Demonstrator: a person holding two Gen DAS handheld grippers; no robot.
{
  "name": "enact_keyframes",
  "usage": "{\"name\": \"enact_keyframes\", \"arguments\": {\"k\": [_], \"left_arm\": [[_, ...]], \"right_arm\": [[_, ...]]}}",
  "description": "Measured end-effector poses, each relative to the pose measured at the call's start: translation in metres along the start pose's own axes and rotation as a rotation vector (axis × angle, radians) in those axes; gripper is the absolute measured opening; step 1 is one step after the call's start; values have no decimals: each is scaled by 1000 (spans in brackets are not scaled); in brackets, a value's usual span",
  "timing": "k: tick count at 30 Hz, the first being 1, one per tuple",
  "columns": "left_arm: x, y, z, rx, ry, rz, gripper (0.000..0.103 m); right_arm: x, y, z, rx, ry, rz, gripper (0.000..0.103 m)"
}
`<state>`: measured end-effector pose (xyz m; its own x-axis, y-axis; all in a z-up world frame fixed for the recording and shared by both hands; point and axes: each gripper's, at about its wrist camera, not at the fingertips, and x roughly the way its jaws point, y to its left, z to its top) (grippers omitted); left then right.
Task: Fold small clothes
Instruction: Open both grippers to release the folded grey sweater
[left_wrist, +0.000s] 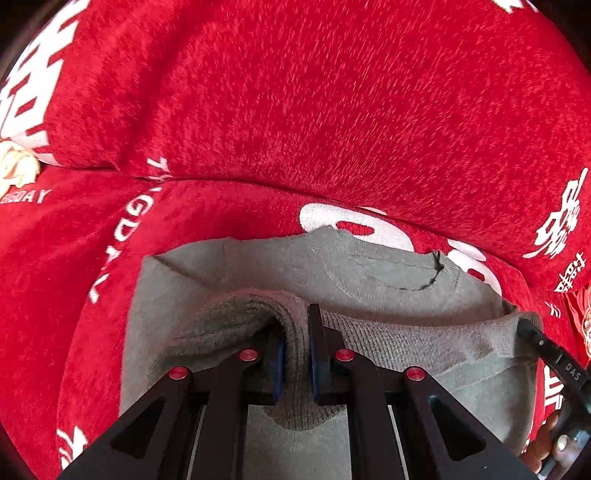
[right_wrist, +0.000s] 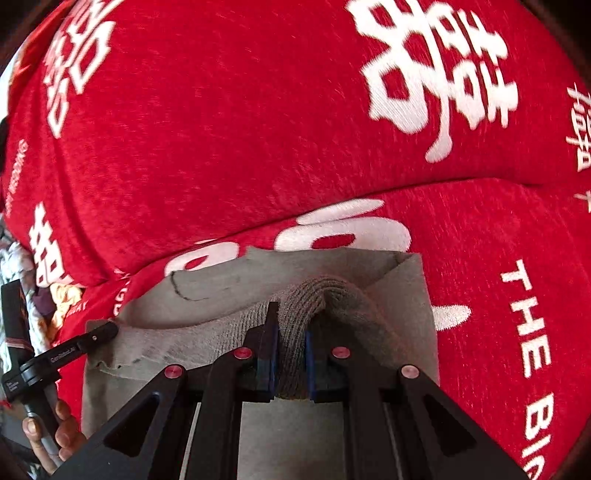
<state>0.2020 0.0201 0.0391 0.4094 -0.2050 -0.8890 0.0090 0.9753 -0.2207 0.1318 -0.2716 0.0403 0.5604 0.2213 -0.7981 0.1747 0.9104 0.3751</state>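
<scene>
Bright, even daylight saturates the red blanket (left_wrist: 332, 110). Soft shadows sit in its folds. Fisheye bending curves both views, with dark vignetted corners and slight blur at the far edges.

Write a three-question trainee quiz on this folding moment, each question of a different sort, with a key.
1. True or false: the left gripper is shut on the ribbed edge of the grey garment.
2. Multiple choice: what does the grey garment lie on? A. a bare wooden table B. a red cover with white lettering C. a blue towel
3. Fill in: the right gripper grips the garment's ribbed edge, so the edge is held at ___ places.

Key: 1. true 2. B 3. two
</scene>
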Motion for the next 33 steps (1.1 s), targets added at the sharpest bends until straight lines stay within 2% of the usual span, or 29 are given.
{"name": "enact_keyframes", "arguments": {"k": [3,5,7,8,9,10,12,13,16,20,22,26,28,30,33], "left_arm": [[15,1,8,-9,40,-1,12],[22,1,10,-7,69,5,16],[27,1,13,-4,109,-11,32],[26,2,13,-7,110,-32,37],[23,3,13,-13,105,-51,53],[19,4,13,-20,96,-64,75],[6,7,15,-36,41,-60,93],[-4,8,15,-35,-5,-47,93],[-19,12,18,-28,-20,-72,93],[-36,12,11,32,-82,-19,93],[-32,6,6,69,-77,1,93],[-11,-20,-3,152,-49,42,93],[5,-33,-8,224,-48,134,93],[23,-31,-9,228,-8,167,93],[40,-15,-7,199,22,177,93]], "right_arm": [[11,-4,1,15,17,-4,12],[15,-5,2,19,30,5,13],[19,-7,4,41,47,33,17],[19,-8,6,54,58,46,18],[18,-9,8,62,59,56,20],[17,-9,9,66,56,65,23],[11,-8,10,63,48,78,30],[8,-6,10,56,43,78,38],[-6,-3,9,24,-2,48,58],[-26,-5,12,-6,-63,12,59],[-26,1,14,-49,-66,-9,59],[3,28,10,-172,35,-27,59],[22,36,6,-242,74,-80,59],[40,35,4,-280,98,-162,59],[51,17,5,-258,100,-219,58]]}}
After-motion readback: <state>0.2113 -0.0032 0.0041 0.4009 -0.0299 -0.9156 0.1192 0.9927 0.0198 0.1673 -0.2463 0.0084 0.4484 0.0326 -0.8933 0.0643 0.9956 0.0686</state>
